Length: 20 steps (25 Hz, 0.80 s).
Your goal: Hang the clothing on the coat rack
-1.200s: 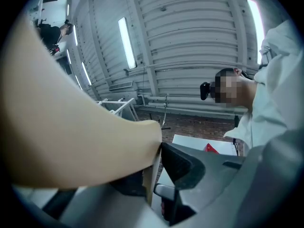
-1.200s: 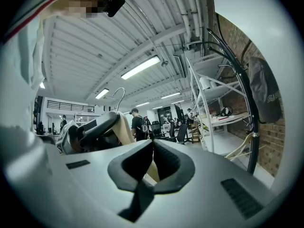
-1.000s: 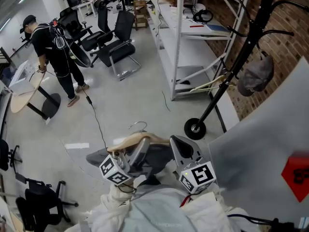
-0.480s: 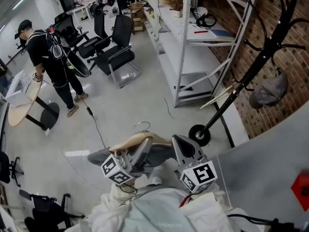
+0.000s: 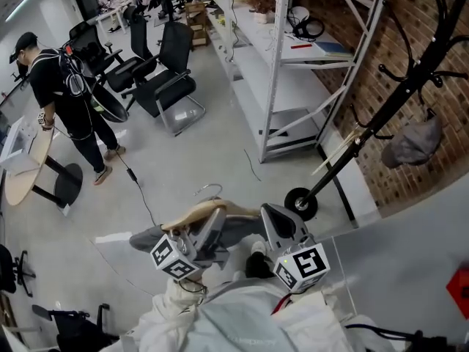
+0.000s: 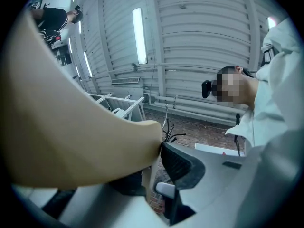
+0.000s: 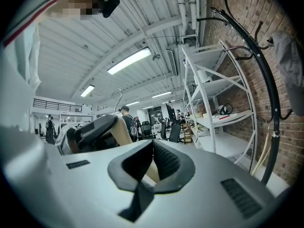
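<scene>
The left gripper has its fingers closed on the hanger; the black ribbed pad presses into smooth, rounded, pale wood, which fills most of the left gripper view. The right gripper is clamped too; its two ridged black pads stand almost together, with a thin sliver of the same pale wood pinched between them. Both gripper bodies are matt grey plastic, each carrying a cube with square markers.

In the head view the hanger arches between the two grippers, held in the air at its two shoulders; its thin metal hook curls up from the middle; a soft grey garment drapes from it and sags to either side.

The coat rack stands well apart to the right; it is a black pole with curved prongs on a wheeled base, and a limp grey cap hangs from one prong. Beside it runs white metal shelving against a red brick wall; the floor is smooth pale grey with a dark cable trailing across it.

Black office chairs stand further off; a person in black stands at the edge of a round wood-topped table at the left.
</scene>
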Motion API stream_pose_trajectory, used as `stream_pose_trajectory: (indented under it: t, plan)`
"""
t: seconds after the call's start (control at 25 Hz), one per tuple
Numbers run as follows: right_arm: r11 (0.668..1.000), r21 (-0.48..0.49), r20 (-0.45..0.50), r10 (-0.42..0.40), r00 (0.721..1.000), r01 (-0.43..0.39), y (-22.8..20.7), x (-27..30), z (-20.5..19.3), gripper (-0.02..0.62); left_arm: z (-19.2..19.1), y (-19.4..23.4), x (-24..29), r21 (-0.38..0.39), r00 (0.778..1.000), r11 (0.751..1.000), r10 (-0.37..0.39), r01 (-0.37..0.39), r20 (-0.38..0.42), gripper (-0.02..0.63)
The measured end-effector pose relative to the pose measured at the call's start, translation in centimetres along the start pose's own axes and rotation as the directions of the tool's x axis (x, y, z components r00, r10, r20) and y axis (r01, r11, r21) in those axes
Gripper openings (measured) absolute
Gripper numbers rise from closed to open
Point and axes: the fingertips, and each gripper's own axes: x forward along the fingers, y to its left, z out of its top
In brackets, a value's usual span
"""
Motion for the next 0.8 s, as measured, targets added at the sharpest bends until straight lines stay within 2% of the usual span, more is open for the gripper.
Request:
stream_pose_trajectory:
  t: [0.32,0.56,0.8]
  plan:
    - [1.0,0.002,-0.002,0.007,1.0,-0.007,-2.5,4.2,0.1,0.025,0.7,4.2,1.9,-0.014,1.0,1.0,0.012,-0.012,0.016,0.101]
    - [0.997,0.001,0.007,0.084,0.996,-0.084,-3.3,9.6,1.3,0.025,3.0,8.2,3.0,0.004,0.997,0.998,0.058,-0.059,0.056,0.101]
    - [0.993,0.005,0.002,0.121,0.993,-0.121,-5.5,13.4,2.1,0.025,3.2,11.1,5.8,0.022,0.996,0.997,0.074,-0.075,0.048,0.101]
